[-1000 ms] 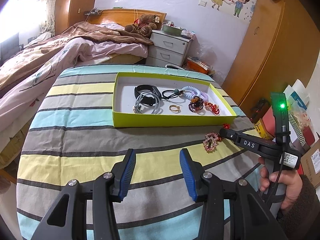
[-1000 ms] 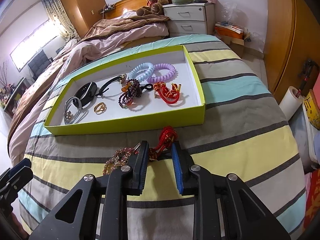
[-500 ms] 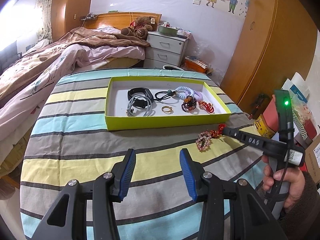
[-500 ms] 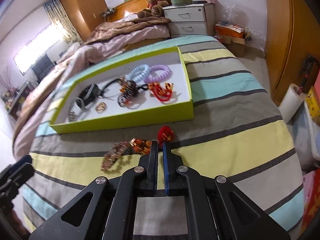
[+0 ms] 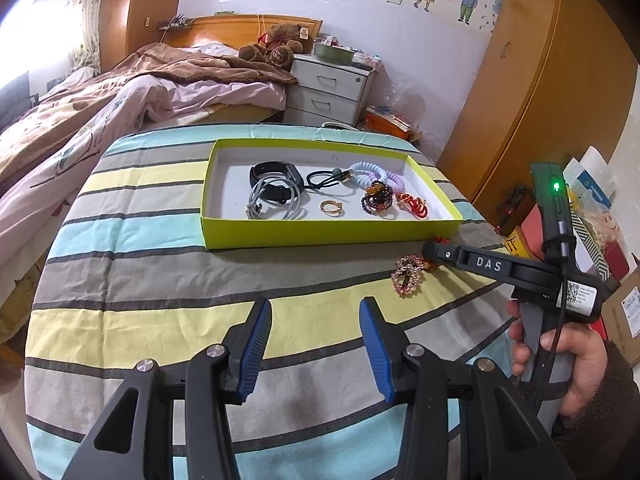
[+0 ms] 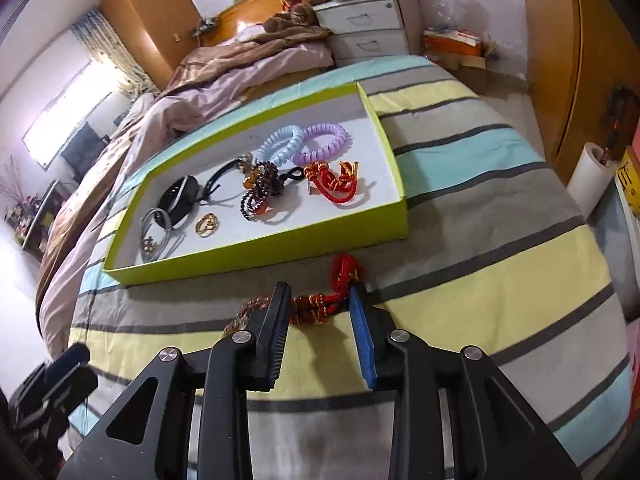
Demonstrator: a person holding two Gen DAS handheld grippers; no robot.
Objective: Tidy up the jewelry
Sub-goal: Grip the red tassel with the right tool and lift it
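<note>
Reopened from a shut pinch half a second ago, the right gripper (image 6: 320, 308) now brackets the red-and-gold knotted bracelet (image 6: 320, 304) without pressing it, probably regripping. It lies on the striped tablecloth (image 6: 500, 248), at six o'clock from the lime-green tray (image 6: 280, 248). At eight o'clock, the left gripper (image 5: 316, 320) idles wide, empty.

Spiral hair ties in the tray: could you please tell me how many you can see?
2, side by side at the tray's far right end: light blue spiral hair tie, purple spiral hair tie on its right. None appears hidden.
</note>
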